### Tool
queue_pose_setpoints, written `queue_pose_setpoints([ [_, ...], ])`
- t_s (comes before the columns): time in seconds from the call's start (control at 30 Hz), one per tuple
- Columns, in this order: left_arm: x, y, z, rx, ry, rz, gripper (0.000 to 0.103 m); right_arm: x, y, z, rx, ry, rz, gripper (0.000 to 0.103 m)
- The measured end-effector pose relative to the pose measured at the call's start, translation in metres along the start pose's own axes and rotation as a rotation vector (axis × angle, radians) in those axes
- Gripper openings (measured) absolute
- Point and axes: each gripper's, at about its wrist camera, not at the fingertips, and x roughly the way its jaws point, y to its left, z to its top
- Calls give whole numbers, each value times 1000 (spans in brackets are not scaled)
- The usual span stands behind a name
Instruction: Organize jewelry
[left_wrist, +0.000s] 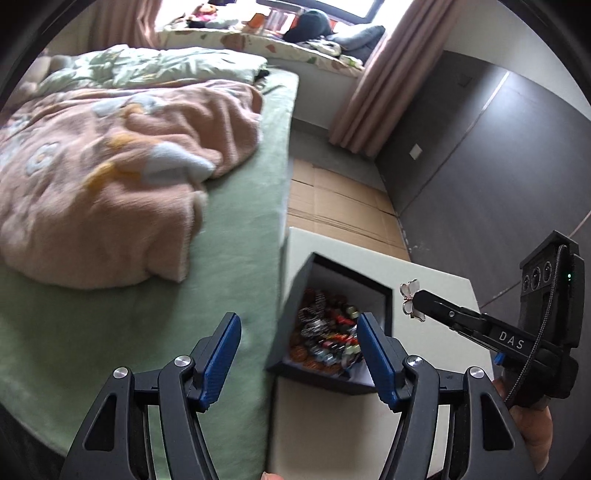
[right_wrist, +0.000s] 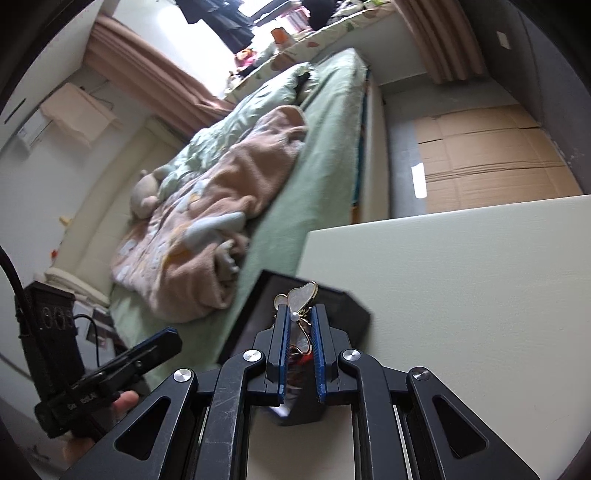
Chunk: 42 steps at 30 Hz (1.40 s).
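Left wrist view: a bed (left_wrist: 236, 236) with a green sheet fills the left half of the frame and carries a rumpled pink blanket (left_wrist: 110, 184) and a pale green quilt (left_wrist: 147, 68). Flattened cardboard (left_wrist: 340, 199) lies on the floor between the bed and a dark wall. A white surface (left_wrist: 436, 295) stands against the near right edge of the bed.

A black box (left_wrist: 369, 280) with no lid on it sits at the left edge of the surface, next to the bed. It holds a heap of mixed, multicoloured jewelry (left_wrist: 325, 332); single pieces cannot be told apart because of blur.

The left gripper (left_wrist: 299, 354) hangs over the box, near its left wall. Its jaws stand well apart with nothing between them, and the blue pads touch nothing.

The right gripper (right_wrist: 299, 325) is above the right side of the box, clear of the surface. Its jaws are clamped on a butterfly brooch (right_wrist: 301, 299) with pale pearly wings, a gold rim and a small white bead at the centre. The brooch is clear of the box, its upper wing projecting past the jaw tips. In the left wrist view the same brooch (left_wrist: 409, 297) shows at the tip of the right gripper, above the right rim of the box.
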Motion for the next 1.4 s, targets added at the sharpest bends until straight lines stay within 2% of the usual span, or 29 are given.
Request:
queue_pose_setpoints([
  [0.13,-15,14,-6,-19,-10,21,66,16,18,-8,-8,30,37,13],
  [0.23,-24,20,-10,-28,-16,31,66,25,27,-15,15,34,97,14],
  [0.27,-27,22,-12,-30,-19,33,66,27,28,-16,28,41,103,18],
  [0.33,-33,22,-14,-29,-26,39,66,29,25,-19,65,53,111,57],
  [0.37,-34,21,-15,-26,-29,41,66,25,22,-21,77,40,111,61],
  [0.53,-43,14,-24,-14,-38,37,67,5,18,-27,83,28,103,65],
  [0.57,-44,12,-26,-10,-41,35,68,0,17,-28,76,24,88,68],
  [0.63,-48,8,-29,-3,-52,33,75,-11,15,-32,69,9,57,81],
  [0.77,-58,-7,-33,11,-87,30,80,-38,16,-41,44,-19,-1,82],
  [0.87,-64,-19,-37,33,-101,29,84,-57,16,-49,24,-46,-52,95],
  [0.93,-69,-27,-39,46,-114,24,93,-68,17,-54,19,-56,-67,96],
  [1.0,-73,-35,-43,59,-133,23,97,-80,22,-59,-10,-62,-92,96],
  [1.07,-77,-43,-46,84,-152,30,99,-93,24,-67,-27,-89,-106,97],
  [1.13,-79,-50,-48,103,-158,42,99,-103,23,-76,-24,-109,-112,103],
  [1.4,-92,-77,-59,155,-199,66,103,-140,8,-104,51,-199,-208,103],
])
